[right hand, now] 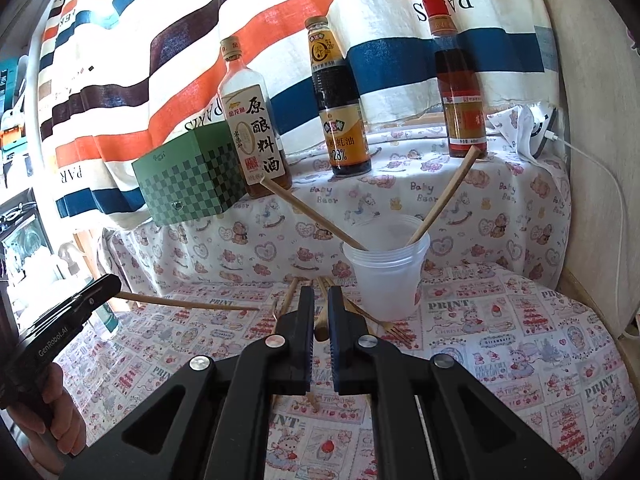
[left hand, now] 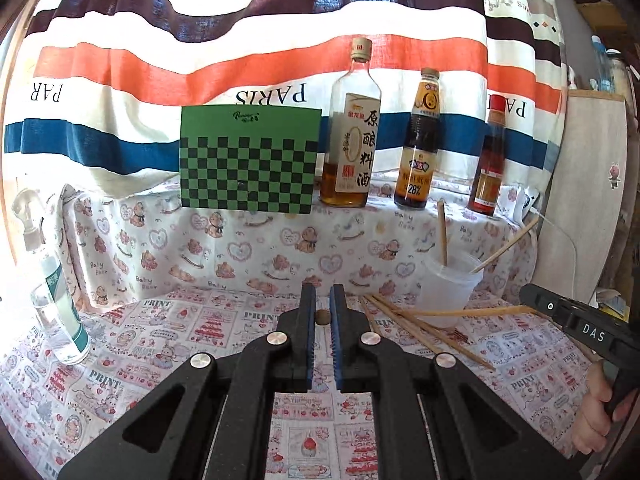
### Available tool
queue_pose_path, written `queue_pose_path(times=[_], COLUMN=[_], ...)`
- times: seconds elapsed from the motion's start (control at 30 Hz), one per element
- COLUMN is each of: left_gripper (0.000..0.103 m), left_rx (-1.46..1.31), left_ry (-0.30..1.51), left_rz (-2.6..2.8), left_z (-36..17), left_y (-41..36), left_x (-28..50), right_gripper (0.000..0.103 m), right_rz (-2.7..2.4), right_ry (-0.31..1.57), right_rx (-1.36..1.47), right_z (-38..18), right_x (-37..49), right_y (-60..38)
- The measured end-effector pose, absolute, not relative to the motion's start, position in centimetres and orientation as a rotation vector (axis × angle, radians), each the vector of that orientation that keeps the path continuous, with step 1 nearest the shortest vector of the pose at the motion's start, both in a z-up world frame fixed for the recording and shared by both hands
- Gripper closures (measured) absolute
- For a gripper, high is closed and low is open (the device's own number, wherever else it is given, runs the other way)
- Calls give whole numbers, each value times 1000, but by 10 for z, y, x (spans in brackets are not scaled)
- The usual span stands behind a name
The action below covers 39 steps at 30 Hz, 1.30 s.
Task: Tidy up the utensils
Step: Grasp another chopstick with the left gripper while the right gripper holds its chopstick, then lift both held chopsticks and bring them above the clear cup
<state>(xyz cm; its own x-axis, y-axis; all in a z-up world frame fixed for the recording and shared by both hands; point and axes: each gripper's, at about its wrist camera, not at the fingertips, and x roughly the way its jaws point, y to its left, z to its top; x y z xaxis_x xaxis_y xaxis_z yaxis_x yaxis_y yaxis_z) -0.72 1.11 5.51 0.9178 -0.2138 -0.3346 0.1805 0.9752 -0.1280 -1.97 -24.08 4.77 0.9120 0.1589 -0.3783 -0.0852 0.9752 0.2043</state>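
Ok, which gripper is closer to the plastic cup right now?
Right. The right gripper sits just short of the plastic cup, which stands slightly to its right. The left gripper is farther off, with the cup well over to its right.

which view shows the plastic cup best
The right wrist view: the plastic cup sits near centre, its rim, stacked walls and two sticks inside clear. The left wrist view shows the cup smaller, off to the right, its base crossed by a stick.
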Motion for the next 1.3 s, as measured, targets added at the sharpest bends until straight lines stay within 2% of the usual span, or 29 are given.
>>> queue_pose_path(times=[0.3, 0.47, 0.63, 0.8, 1.03, 1.2, 1.3], left_gripper=[97, 97, 97, 97, 97, 97, 97], left_rx=[-84, -90, -114, -88, -128, -130, -156], left_ry=[396, 350, 372, 393, 404, 374, 346], left_rz=[-232, -253, -242, -225, -267, -311, -350], left_z=[45, 50, 74, 109, 157, 180, 182], left_y=[5, 5, 6, -4, -30, -50, -53], left_x=[-2, -10, 0, 17, 35, 33, 27], right_gripper=[96, 96, 96, 96, 96, 96, 96], right_rz=[172, 165, 156, 147, 113, 148, 156], right_ry=[276, 249, 262, 308, 216, 202, 300], right_rx=[249, 247, 231, 219, 249, 306, 305], right_z=[62, 67, 81, 122, 190, 200, 195], right_x=[-40, -46, -43, -31, -22, -13, 3], right_y=[-247, -247, -250, -251, -259, -277, -285])
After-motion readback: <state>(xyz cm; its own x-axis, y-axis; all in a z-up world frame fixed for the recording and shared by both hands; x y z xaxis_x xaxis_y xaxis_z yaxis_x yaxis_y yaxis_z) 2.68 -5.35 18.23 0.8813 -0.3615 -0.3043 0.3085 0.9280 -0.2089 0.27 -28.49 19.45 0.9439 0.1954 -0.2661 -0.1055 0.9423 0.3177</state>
